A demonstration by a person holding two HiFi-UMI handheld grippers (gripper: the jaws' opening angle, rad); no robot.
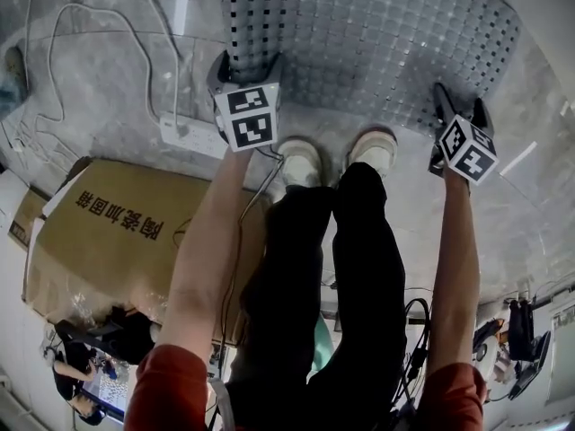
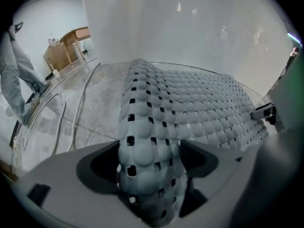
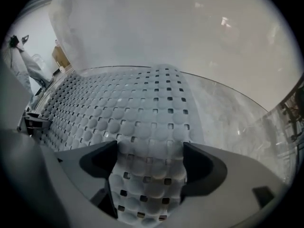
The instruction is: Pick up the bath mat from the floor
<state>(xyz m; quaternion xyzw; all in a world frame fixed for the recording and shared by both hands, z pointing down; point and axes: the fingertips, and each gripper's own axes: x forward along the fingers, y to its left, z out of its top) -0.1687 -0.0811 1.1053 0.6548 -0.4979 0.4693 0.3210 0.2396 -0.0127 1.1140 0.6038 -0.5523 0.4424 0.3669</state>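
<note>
Grasp step: the left hand-held gripper (image 1: 246, 65) and the right hand-held gripper (image 1: 460, 106) stand spread astride the bath mat's (image 1: 377, 43) lower edge. Next they should clamp together and lift evenly.

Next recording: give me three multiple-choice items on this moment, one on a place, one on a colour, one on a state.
1. The cardboard box lies: A between the person's feet; B at the person's left; C at the person's right.
2. The bath mat is: A grey; B red; C green.
3. Between the left gripper's jaws stands: A nothing; B a towel; C a raised fold of the mat.
Answers: B, the head view shows the box at the left side. A, the mat is grey in all three views. C, the left gripper view shows the fold there.
</note>
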